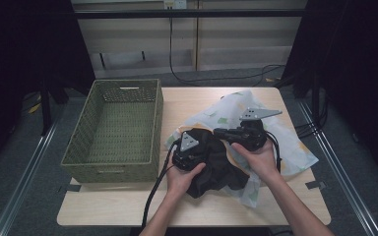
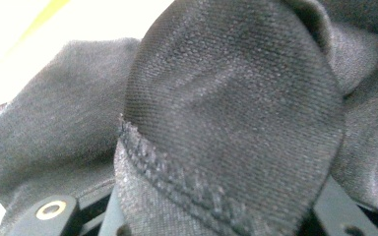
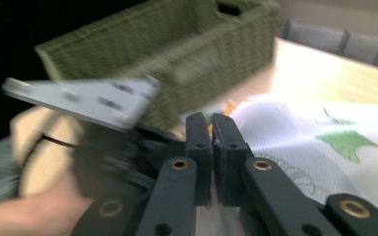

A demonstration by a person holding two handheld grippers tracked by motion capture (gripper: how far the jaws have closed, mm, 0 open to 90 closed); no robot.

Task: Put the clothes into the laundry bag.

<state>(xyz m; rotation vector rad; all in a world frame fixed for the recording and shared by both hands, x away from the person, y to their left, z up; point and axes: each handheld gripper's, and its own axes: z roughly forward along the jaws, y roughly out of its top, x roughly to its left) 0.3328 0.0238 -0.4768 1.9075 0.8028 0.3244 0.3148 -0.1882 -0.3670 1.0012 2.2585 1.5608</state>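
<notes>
Dim-curtained room, wooden worktop (image 1: 128,206): handling a black garment beside a woven basket (image 1: 114,129).

Black garment (image 1: 216,167) lies bunched at 6 o'clock of the leaf-print cloth (image 1: 285,147); left gripper (image 1: 189,150) has its jaws clamped on a hemmed fold, right gripper (image 3: 211,147) jaws together, empty. Judged best: regrip a second edge before lifting toward 9 o'clock.

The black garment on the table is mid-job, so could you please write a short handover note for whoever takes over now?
Left gripper: closed on the black garment, cloth bunched between its jaws.
Right gripper: jaws shut, nothing visible between them, over the white leaf-print cloth.
The garment lies crumpled on that cloth, right of the green woven basket.
Done: nothing is in the basket yet.
Left: probably tidy the garment and place it in the basket.
</notes>
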